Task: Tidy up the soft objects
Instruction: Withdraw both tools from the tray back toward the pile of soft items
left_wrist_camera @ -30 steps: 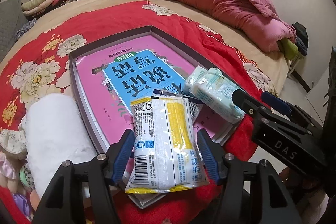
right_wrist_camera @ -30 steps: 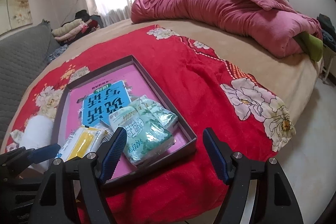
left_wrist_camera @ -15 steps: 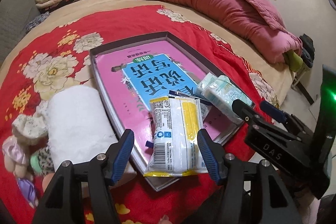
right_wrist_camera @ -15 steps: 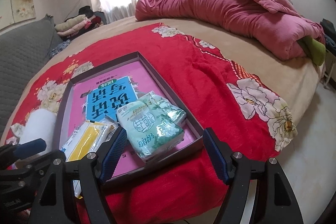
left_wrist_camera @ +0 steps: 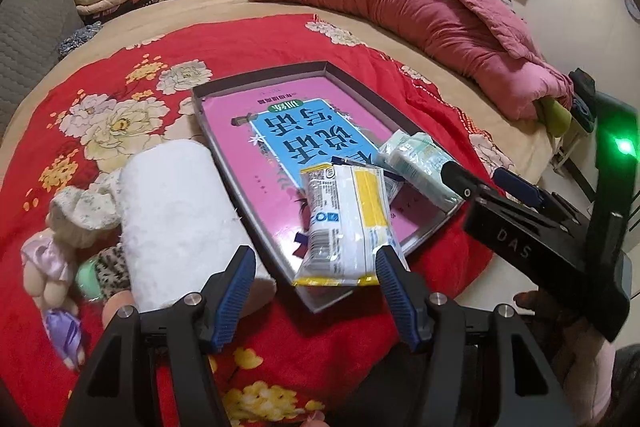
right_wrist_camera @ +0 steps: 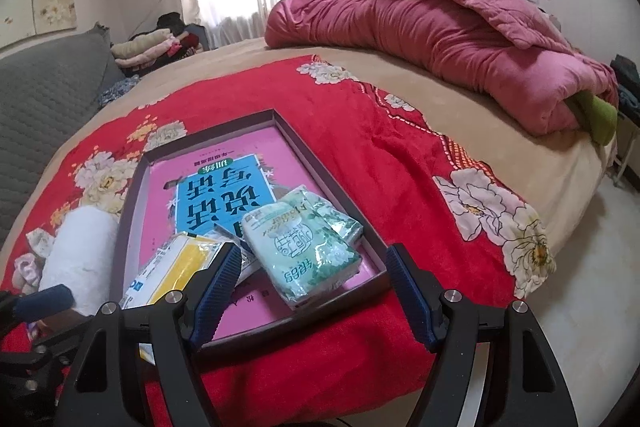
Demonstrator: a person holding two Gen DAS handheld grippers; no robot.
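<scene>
Both my left hand-held gripper point(left_wrist_camera: 314, 291) and right hand-held gripper point(right_wrist_camera: 312, 291) are spread, holding nothing. Two tissue packs lie inside the tray point(left_wrist_camera: 256, 85); the towel roll point(left_wrist_camera: 176, 215) beside the tray needs grasping next.

blanket point(left_wrist_camera: 120, 75): red, floral | quilt point(right_wrist_camera: 440, 27): pink | towel roll point(left_wrist_camera: 176, 211): white | tray point(left_wrist_camera: 224, 155): dark rim

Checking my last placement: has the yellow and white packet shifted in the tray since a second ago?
No. The yellow and white packet still overhangs the same near corner of the tray, below the blue book title.
</scene>
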